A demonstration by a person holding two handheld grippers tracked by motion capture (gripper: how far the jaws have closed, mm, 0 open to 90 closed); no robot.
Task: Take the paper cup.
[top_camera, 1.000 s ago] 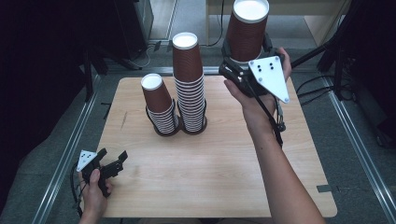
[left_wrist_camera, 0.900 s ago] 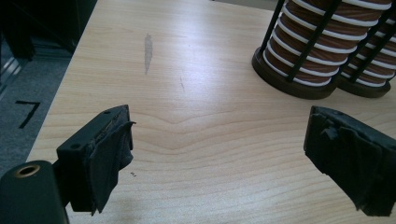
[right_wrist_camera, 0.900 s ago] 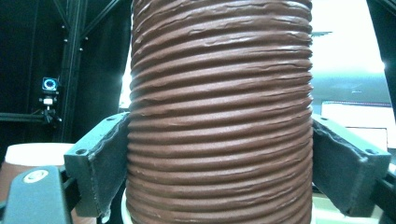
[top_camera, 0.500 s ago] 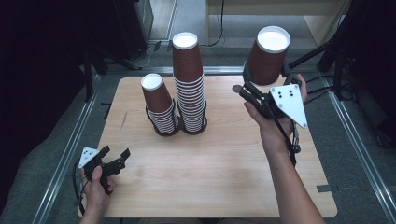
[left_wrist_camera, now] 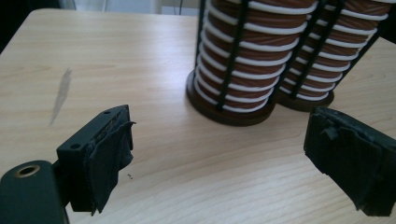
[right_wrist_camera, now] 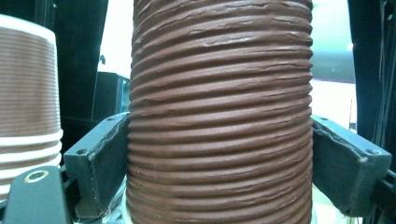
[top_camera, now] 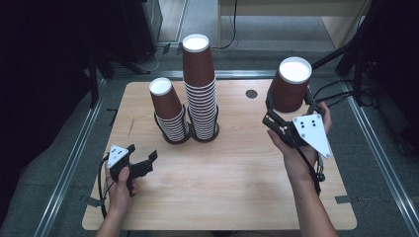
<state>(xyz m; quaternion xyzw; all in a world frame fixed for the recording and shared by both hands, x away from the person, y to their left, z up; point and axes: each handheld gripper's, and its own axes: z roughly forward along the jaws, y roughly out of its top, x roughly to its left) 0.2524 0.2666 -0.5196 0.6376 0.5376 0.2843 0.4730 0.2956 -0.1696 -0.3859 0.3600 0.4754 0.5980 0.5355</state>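
My right gripper is shut on a brown ribbed paper cup, held upside down with its white base up, above the table's right side. In the right gripper view both pads press the cup's sides. A short stack of the same cups and a tall stack stand in black wire holders at the table's middle left. My left gripper hovers open near the front left, with nothing between its jaws. In the left gripper view its pads stand wide apart, facing the short stack and the tall stack.
The wooden table has a small dark round hole at the back, right of the stacks. A grey smear marks the wood left of the holders. Metal rails run along both sides of the table, and cables lie at the back right.
My right hand has brought the cup down and to the right, from high over the table's back edge to just above its right side. My left gripper has shifted right, toward the stacks.
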